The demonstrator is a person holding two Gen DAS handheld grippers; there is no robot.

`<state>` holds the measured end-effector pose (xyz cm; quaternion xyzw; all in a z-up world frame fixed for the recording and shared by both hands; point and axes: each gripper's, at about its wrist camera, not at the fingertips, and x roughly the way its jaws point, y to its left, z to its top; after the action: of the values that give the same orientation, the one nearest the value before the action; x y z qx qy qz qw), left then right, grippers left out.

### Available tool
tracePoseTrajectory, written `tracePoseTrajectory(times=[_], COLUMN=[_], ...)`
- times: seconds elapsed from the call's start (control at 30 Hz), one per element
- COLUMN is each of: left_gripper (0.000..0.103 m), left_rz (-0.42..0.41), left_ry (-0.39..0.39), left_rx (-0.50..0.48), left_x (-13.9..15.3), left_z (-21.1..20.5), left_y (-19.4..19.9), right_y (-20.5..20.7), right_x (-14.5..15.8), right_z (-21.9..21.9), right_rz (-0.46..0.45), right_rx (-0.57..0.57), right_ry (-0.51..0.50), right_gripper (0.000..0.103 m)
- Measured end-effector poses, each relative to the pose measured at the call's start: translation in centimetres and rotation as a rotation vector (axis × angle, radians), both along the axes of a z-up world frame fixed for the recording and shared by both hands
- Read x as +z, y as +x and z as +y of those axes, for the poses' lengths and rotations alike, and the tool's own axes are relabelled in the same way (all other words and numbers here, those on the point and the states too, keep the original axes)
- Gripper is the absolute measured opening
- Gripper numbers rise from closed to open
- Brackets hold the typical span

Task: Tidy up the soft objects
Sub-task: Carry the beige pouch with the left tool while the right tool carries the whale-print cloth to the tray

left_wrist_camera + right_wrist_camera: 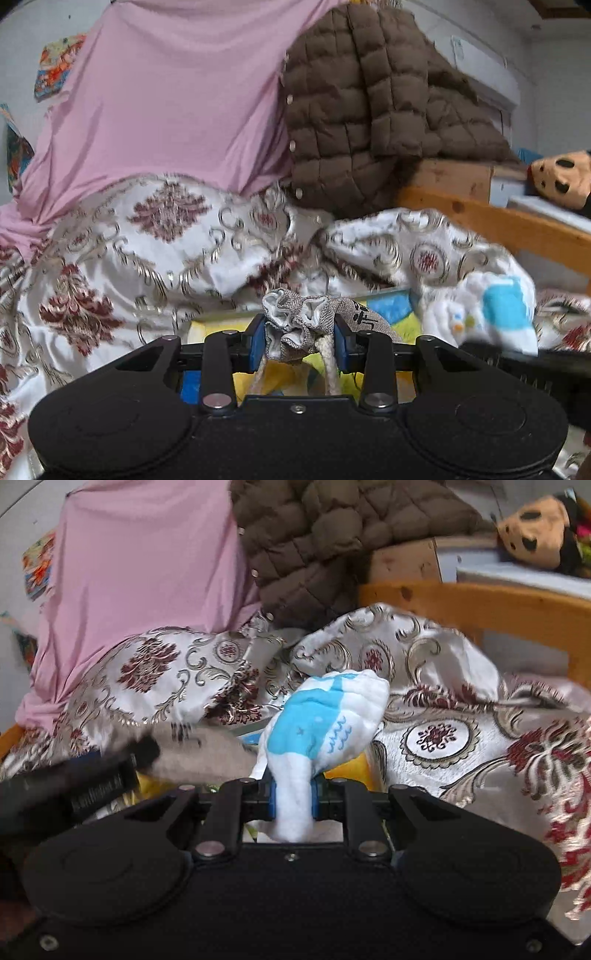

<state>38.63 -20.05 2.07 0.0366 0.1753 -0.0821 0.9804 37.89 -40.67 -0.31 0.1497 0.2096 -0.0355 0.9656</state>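
Note:
My left gripper (300, 341) is shut on the bunched mouth of a grey linen drawstring pouch (295, 325), its cords (330, 363) hanging below the blue pads. In the right wrist view the right gripper (293, 797) is shut on a white and blue cloth (325, 720), which bulges forward past the pads. That cloth (491, 314) also shows at the right of the left wrist view. The pouch (195, 749) and the left gripper's black body (74, 779) appear blurred at the left of the right wrist view. Both are held above a yellow and blue item (391, 306).
A white bedcover with maroon and gold ornaments (140, 240) lies rumpled over the bed. Behind it hang a pink cloth (166, 92) and a brown quilted jacket (369, 110). A wooden bed rail (498, 221) runs at the right, with a spotted plush toy (561, 177) beyond it.

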Motion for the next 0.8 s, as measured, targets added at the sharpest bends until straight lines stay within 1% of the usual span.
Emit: tracePoseTrajectory(times=[0.07, 0.2, 0.3, 0.4, 0.63, 0.8], left_gripper=[0.038, 0.038, 0.039, 0.039, 0.039, 0.04], left_rz=[0.026, 0.073, 0.098, 0.115, 0.138, 0.162], left_ry=[-0.001, 0.021, 0.027, 0.034, 0.038, 0.033], left_rx=[0.0, 0.004, 0.011, 0.019, 0.016, 0.01], left_x=[-0.8, -2.9, -4.1, -5.0, -5.6, -5.8], left_z=[0.1, 0.1, 0.1, 0.2, 0.4, 0.5], left_y=[0.8, 2.0, 2.3, 2.4, 2.8, 3.0], right_y=[1.1, 2.7, 3.7, 3.9, 4.6, 5.0], right_x=[-0.7, -2.4, -3.6, -4.2, -4.5, -4.8], right_z=[-0.3, -0.7, -0.8, -0.5, 0.3, 0.1], right_rz=[0.034, 0.095, 0.121, 0.13, 0.157, 0.173], right_rx=[0.0, 0.019, 0.031, 0.032, 0.035, 0.023], right_ry=[-0.007, 0.001, -0.013, -0.028, -0.042, -0.021], right_gripper=[0.01, 0.01, 0.011, 0.011, 0.012, 0.014])
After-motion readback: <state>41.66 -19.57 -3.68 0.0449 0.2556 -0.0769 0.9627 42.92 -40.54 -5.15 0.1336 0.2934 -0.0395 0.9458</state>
